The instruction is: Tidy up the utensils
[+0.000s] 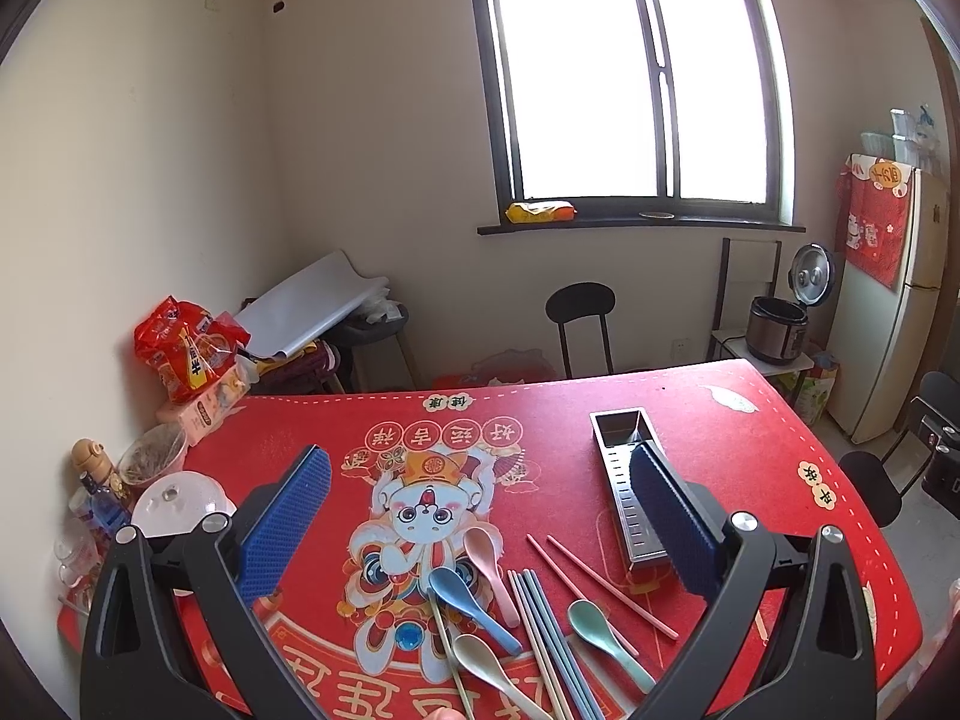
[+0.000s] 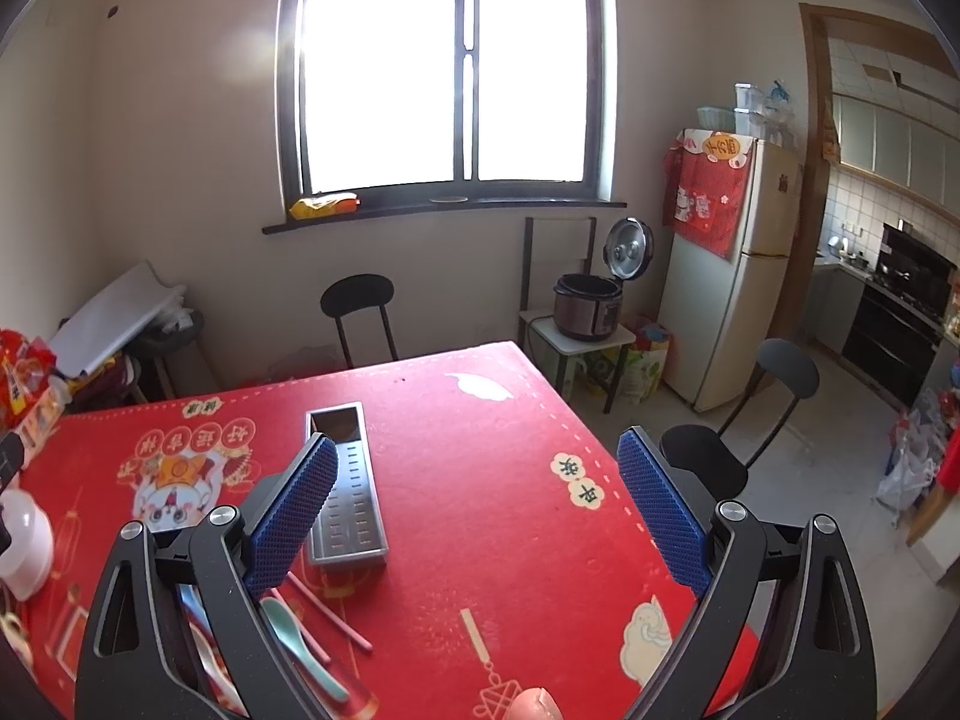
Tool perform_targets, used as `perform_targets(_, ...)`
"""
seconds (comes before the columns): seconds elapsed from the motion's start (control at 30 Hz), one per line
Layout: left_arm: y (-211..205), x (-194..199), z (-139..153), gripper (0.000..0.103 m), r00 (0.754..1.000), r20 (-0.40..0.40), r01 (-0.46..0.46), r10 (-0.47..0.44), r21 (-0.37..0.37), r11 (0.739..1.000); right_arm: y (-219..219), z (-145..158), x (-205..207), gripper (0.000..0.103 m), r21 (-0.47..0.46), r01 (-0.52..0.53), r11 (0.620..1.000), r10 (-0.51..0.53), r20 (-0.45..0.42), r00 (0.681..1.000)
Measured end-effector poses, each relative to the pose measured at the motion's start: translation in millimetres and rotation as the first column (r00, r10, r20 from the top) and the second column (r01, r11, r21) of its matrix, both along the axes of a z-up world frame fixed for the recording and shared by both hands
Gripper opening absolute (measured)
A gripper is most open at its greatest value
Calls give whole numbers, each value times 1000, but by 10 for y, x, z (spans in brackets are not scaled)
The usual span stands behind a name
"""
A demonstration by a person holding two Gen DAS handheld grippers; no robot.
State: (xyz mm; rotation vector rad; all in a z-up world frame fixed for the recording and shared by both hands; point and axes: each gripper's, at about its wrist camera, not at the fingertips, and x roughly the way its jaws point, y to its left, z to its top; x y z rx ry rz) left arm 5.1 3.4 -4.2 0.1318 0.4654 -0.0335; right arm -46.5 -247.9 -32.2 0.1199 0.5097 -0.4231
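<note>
- Hovering over the red tablecloth (image 1: 750,450), my left gripper (image 1: 480,474) has its jaws spread wide with nothing between the blue pads (image 1: 288,516).
- My right gripper (image 2: 474,474) is likewise wide open and empty above the same cloth.
- One long metal utensil tray (image 1: 630,480) lies on the cloth; in the left view it sits partly behind my right-hand pad, and in the right view it sits just beside my left-hand pad. What I can see of its inside holds no utensils.
- Four spoons lie loose on the cloth near the front edge, in front of the tray: one pink spoon (image 1: 486,558), one blue spoon (image 1: 462,600), one beige spoon (image 1: 486,666) and one green spoon (image 1: 600,636).
- The pink and blue spoons touch or overlap at their handles; the green one lies apart to the right.
- Two pink chopsticks (image 1: 606,582) lie side by side at a slant between the spoons and the tray.
- A bundle of chopsticks (image 1: 552,642) in blue-grey and beige lies between the blue and green spoons; I cannot count them for sure.
- One thin pale stick (image 1: 447,654) crosses by the beige spoon.
- At the table's left edge stand one white bowl (image 1: 180,504), one red snack bag (image 1: 186,348) and some bottles (image 1: 99,480).
- Beyond the table: two black chairs in the right view, one rice cooker (image 2: 588,306) with its lid up, one fridge (image 2: 738,276).
</note>
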Motion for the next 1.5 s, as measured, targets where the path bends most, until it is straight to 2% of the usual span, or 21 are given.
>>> perform_targets(1.13,-38,10,-59,98,1000,-16,-1,1,4,1000,19,-21,29,92,9,-14,1000,14,-20,1000)
perform_targets(1.37,0,51,-108,98,998,-60,7,-8,-22,1000,18,-14,63,92,25,-21,999,22,-31,999)
perform_targets(1.5,120,225,-161,98,989,-144,20,-20,-1,1000,34,-75,153,92,68,-108,992,112,-62,992)
